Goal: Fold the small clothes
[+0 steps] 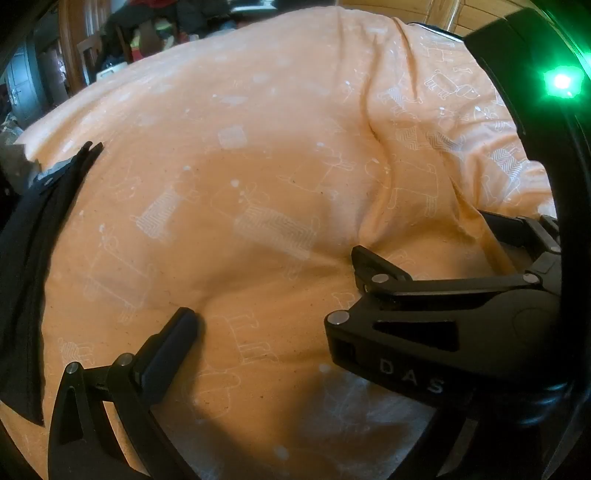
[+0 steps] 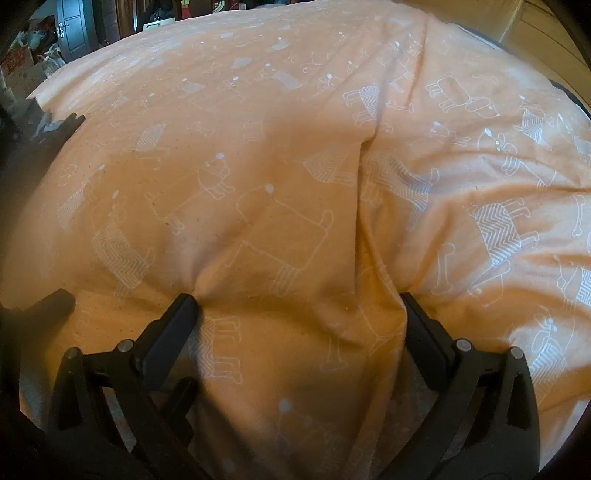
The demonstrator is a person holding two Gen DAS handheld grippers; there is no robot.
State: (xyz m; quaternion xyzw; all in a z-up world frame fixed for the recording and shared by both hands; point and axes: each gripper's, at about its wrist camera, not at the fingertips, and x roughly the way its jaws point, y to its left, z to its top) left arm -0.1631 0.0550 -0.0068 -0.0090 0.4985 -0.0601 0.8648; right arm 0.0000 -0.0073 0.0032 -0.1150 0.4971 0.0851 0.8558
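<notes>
A black garment (image 1: 26, 266) lies crumpled along the far left of the orange bedcover (image 1: 258, 129); in the right wrist view it shows only as a dark shape (image 2: 44, 140) at the left edge. My left gripper (image 1: 295, 321) is open, its left finger (image 1: 177, 332) resting on the cover. Its right finger is hidden behind the right gripper's body. My right gripper (image 2: 297, 306) is open and empty, both fingertips pressed into the orange bedcover (image 2: 295, 166) well right of the garment. From the left wrist view it (image 1: 424, 236) appears side-on at the right.
The bedcover carries white animal outlines and a long crease (image 2: 365, 184) running toward the right gripper. Cluttered furniture (image 1: 122, 33) and a door (image 2: 74, 29) stand beyond the far edge. A blurred finger of the left gripper (image 2: 51, 302) shows at the lower left.
</notes>
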